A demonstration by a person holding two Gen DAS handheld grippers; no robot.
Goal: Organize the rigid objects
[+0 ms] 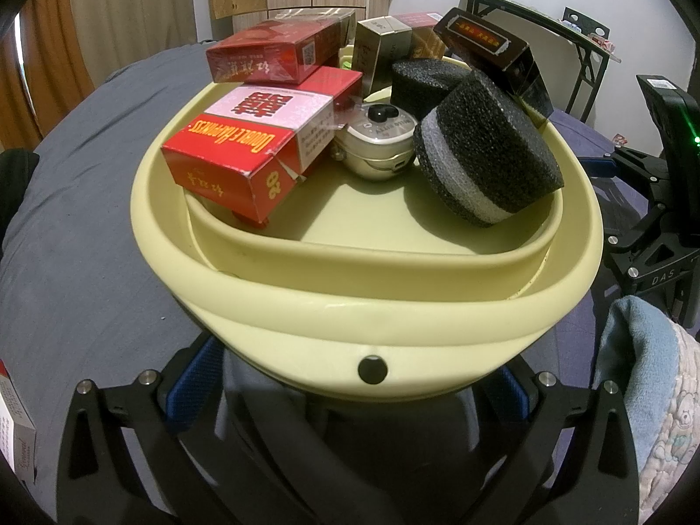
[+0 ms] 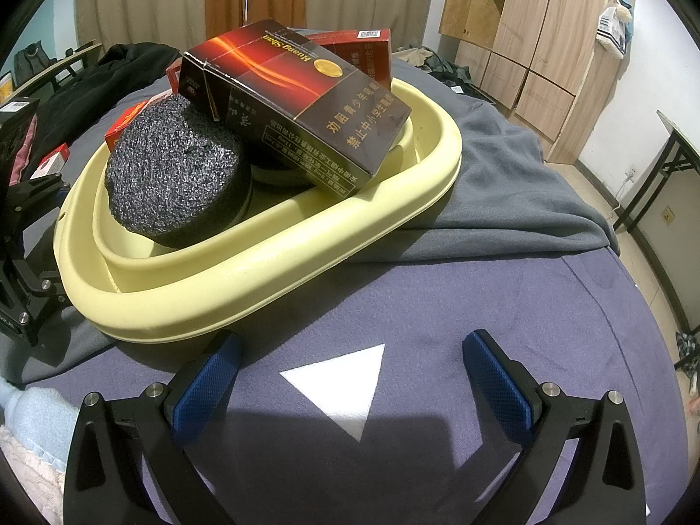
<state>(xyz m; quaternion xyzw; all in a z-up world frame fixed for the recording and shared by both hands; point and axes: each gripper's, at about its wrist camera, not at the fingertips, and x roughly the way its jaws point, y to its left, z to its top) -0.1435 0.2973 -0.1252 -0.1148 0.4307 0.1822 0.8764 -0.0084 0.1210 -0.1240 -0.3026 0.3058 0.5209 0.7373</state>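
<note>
Your left gripper [image 1: 350, 393] sits wide open around the near rim of the yellow basin [image 1: 306, 302], centre frame, gripping nothing yet. Your right gripper [image 2: 350, 376] is open and empty. Close squarely; the dark box [image 2: 302, 105] leans precariously.

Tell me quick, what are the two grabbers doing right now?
Left gripper: fingers spread wide, with the yellow basin rim between them; a grip cannot be told.
Right gripper: open, holding nothing, above the purple cloth.
</note>
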